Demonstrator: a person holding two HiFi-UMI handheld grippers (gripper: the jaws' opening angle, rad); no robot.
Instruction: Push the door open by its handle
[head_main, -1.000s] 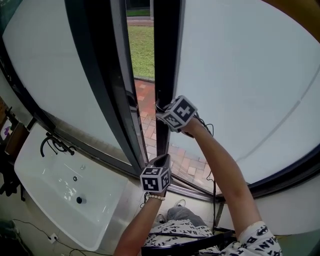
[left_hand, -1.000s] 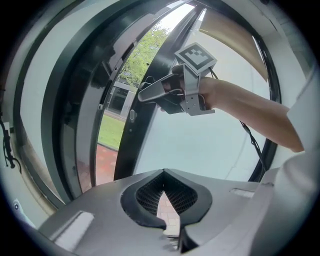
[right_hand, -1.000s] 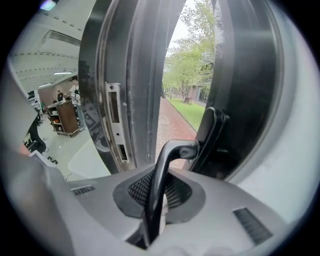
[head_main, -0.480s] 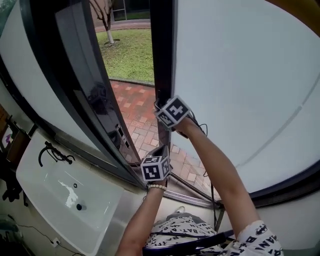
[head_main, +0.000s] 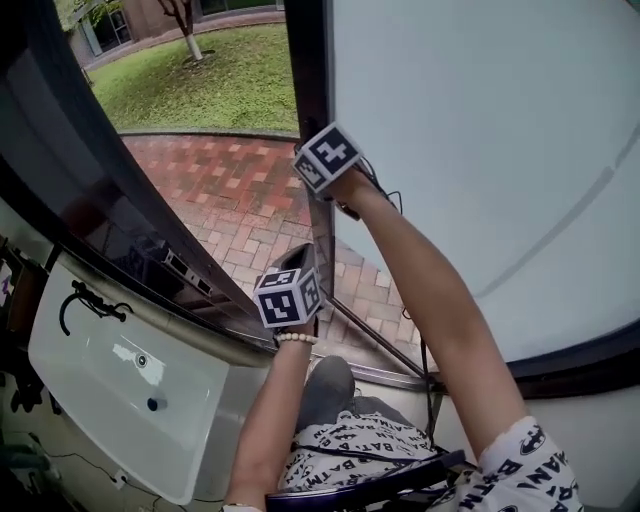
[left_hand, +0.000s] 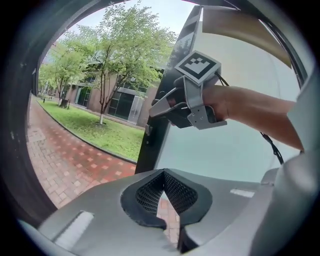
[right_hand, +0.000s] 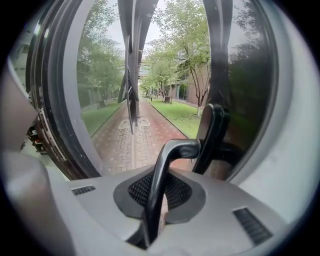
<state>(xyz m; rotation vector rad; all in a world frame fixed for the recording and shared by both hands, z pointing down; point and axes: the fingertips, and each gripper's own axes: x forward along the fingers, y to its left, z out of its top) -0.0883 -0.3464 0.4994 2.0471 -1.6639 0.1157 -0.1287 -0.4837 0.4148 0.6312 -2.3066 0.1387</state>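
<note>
The door is a frosted pane in a dark frame, swung outward. My right gripper reaches up to that frame's edge. In the right gripper view a dark bent lever, the door handle, runs between the jaws of my right gripper, which is shut on it. My left gripper hangs lower, near the threshold and apart from the door. In the left gripper view, my left gripper is shut on nothing, and the right gripper shows against the door edge.
Through the gap lie a brick path and grass. A fixed dark-framed pane bounds the opening on the left. Below it stands a white sink with a black tap. A cable hangs by the door.
The gap between the door and the left frame has widened a lot, showing more path and grass. My right gripper has gone up and forward with the handle; the left one drifted slightly left.
</note>
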